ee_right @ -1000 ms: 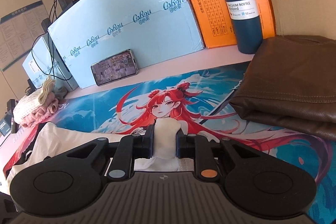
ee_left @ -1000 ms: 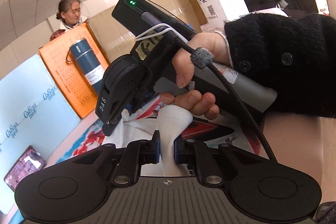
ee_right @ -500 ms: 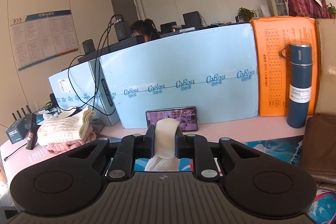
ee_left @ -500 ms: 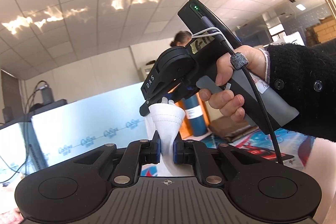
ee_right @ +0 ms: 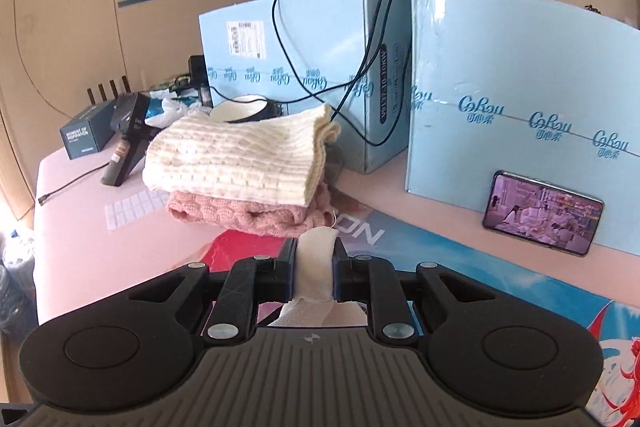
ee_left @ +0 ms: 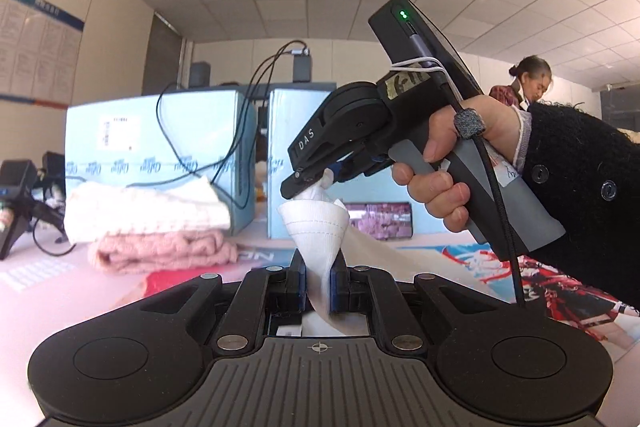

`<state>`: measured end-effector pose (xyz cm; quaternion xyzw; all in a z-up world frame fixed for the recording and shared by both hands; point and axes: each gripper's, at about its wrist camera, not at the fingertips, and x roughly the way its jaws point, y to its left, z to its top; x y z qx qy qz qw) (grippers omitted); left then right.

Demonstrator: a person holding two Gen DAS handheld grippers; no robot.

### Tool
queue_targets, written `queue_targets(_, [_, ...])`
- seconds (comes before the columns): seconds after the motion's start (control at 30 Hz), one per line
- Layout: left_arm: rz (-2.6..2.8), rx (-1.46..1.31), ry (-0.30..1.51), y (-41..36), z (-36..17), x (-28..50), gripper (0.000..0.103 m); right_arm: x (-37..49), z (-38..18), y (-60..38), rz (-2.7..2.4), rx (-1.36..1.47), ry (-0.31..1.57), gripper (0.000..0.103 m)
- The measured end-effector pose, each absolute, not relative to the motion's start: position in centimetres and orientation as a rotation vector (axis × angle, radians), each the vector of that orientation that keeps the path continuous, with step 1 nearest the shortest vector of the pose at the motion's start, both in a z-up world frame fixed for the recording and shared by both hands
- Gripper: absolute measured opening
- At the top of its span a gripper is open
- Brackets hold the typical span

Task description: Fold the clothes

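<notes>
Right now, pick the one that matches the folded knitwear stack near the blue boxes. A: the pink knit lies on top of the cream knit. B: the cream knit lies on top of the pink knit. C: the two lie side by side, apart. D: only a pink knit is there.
B: in the right wrist view the cream knit rests directly on the pink knit, both folded, in front of the blue boxes.

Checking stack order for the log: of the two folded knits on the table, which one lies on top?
The cream ribbed knit lies on top; the pink cable knit sits beneath it, its edges showing along the front.
</notes>
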<state>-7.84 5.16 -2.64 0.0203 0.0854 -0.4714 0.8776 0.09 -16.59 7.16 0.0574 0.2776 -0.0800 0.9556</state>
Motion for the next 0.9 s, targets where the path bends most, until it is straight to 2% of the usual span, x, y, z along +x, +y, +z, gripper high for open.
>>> queue_targets(0.23, [-1.004,-0.011,0.333,6.6,-5.3,-5.9,0.01,4.2,3.3,-14.9,-0.2,0.104,0.669,0.018])
queue_targets(0.3, [-1.011,-0.022,0.349,7.1,-5.6,-6.1,0.011,3.9,4.0,-15.1,-0.195,0.138,0.625,0.041])
queue_targets(0.33, [-1.012,-0.035,0.359,7.1,-5.7,-5.6,0.012,3.5,4.6,-15.1,-0.183,0.147,0.592,0.057])
queue_targets(0.53, [-1.051,-0.147,0.432,7.9,-6.1,-3.6,0.018,1.4,5.8,-15.9,-0.152,0.182,0.548,0.064])
queue_targets(0.57, [-1.061,-0.172,0.447,8.2,-6.1,-3.3,0.022,0.8,5.7,-16.3,-0.147,0.201,0.552,0.065])
queue_targets(0.63, [-1.067,-0.22,0.475,8.6,-6.2,-2.7,0.037,0.0,5.3,-17.3,-0.125,0.261,0.575,0.066])
queue_targets(0.67, [-1.072,-0.254,0.487,8.9,-6.2,-2.4,0.049,-0.4,5.1,-17.7,-0.112,0.29,0.587,0.066])
queue_targets(0.73, [-1.097,-0.295,0.499,9.0,-6.0,-2.0,0.06,-1.0,4.6,-18.1,-0.091,0.332,0.601,0.067])
queue_targets(0.77, [-1.104,-0.308,0.505,9.0,-6.0,-1.9,0.068,-1.4,4.5,-18.2,-0.083,0.344,0.603,0.067])
queue_targets(0.9, [-1.094,-0.357,0.528,9.0,-5.8,-1.2,0.071,-3.0,3.9,-18.0,-0.057,0.378,0.607,0.068])
